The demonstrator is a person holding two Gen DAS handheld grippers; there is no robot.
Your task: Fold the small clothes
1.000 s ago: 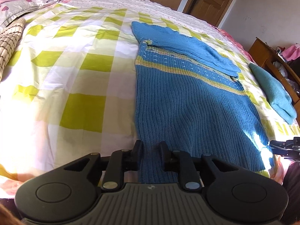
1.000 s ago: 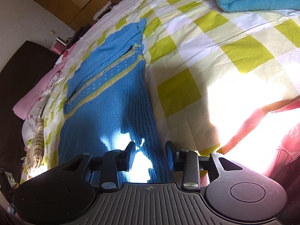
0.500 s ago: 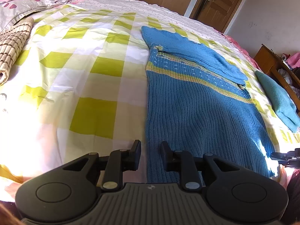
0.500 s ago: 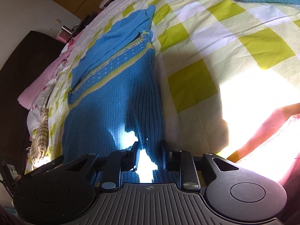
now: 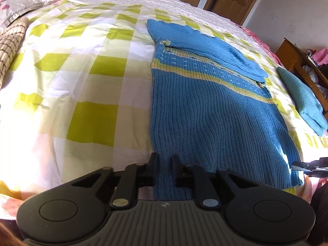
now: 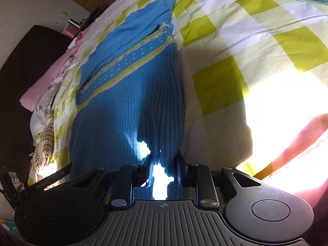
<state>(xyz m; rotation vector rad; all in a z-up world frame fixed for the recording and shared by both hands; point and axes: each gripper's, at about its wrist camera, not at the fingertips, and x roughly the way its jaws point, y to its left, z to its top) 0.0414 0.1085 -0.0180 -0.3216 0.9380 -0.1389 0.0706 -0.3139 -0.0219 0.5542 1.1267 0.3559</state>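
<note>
Figure: both grippers taking hold of the hem before a fold. We see a blue rib-knit sweater (image 5: 215,119) lying flat and lengthwise on a yellow-green checked bedsheet (image 5: 92,78), its sleeves already laid across the chest above a yellow-and-white patterned band (image 5: 205,71). The left gripper (image 5: 164,164) sits at the near left corner of the hem; its jaws have just been closing and now stand almost together, with the knit edge pinched between them. The right gripper (image 6: 164,164) sits at the near right corner, its jaws likewise just closing, with bunched ribs of the sweater between the pads; sun glare there hides how firm this grip is. We judge the step in hand to be the grasp of the two hem corners. The next move calls for both corners to rise together and travel toward the collar, kept level so the soft, stretchy knit does not sag or skew. A folded teal cloth (image 5: 301,100) lies well apart at the right.
</note>
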